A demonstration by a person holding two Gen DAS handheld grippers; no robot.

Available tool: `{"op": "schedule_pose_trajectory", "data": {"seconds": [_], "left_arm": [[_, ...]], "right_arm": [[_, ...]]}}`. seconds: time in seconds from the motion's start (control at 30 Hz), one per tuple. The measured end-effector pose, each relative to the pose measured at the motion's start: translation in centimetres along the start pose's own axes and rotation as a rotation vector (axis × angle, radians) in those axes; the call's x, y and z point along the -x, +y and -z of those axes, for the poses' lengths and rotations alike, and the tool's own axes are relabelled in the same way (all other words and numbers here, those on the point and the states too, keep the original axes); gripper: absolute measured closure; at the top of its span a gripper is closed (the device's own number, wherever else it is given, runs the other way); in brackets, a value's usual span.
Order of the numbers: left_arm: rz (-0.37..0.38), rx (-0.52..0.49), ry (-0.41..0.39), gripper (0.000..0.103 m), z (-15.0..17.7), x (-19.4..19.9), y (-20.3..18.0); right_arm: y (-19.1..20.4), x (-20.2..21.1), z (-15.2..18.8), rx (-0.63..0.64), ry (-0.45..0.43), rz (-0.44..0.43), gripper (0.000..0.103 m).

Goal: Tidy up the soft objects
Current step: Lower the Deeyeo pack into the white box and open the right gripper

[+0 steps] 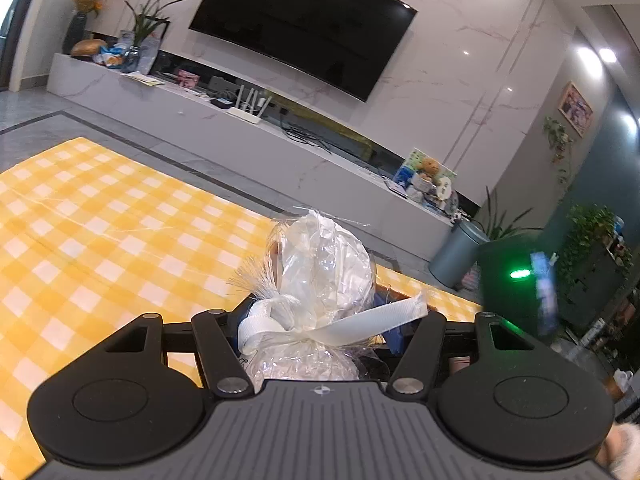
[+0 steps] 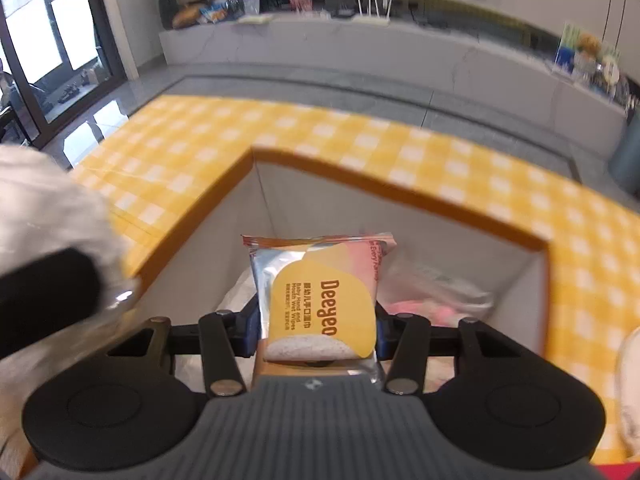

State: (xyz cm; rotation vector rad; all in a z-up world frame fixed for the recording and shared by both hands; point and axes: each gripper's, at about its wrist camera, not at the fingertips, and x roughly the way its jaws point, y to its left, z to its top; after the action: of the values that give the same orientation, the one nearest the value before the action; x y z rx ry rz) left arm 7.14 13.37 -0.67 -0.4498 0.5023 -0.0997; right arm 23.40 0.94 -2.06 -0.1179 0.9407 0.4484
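My left gripper (image 1: 316,328) is shut on a clear cellophane bag (image 1: 324,268) tied with a white ribbon (image 1: 360,320), held above the yellow checked cloth (image 1: 100,220). My right gripper (image 2: 316,324) is shut on a pack of Deeyeo wet wipes (image 2: 320,300), yellow and pink, held over an open orange-rimmed box (image 2: 400,196) with white inner walls. Inside the box lie a pink and clear wrapped item (image 2: 432,300) and something white (image 2: 240,296). The left gripper with its white bundle (image 2: 44,248) shows blurred at the left of the right wrist view.
A long white TV bench (image 1: 240,120) with a router, plants and toys runs behind the cloth, under a wall TV (image 1: 304,20). A grey bin (image 1: 456,252) stands at its right end. Glass doors (image 2: 48,40) are at the far left.
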Motion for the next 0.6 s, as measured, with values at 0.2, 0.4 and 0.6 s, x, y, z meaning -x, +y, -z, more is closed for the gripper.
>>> {"op": "schedule_pose_trajectory", "data": {"seconds": [0.2, 0.4, 0.6], "left_arm": [[-0.007, 0.044, 0.008, 0.034, -0.3, 0.0, 1.0], [-0.068, 0.013, 0.011, 0.034, -0.2, 0.1, 0.3], [-0.068, 0.009, -0.010, 0.034, -0.4, 0.9, -0.1]], "right_arm": [[1.7, -4.5, 0.1, -0.054, 0.036, 0.003, 0.052], [2.9, -7.9, 0.6, 0.037, 0.055, 0.059, 0.043], [1.5, -7.7, 0.3, -0.025, 0.081, 0.077, 0.024]]}}
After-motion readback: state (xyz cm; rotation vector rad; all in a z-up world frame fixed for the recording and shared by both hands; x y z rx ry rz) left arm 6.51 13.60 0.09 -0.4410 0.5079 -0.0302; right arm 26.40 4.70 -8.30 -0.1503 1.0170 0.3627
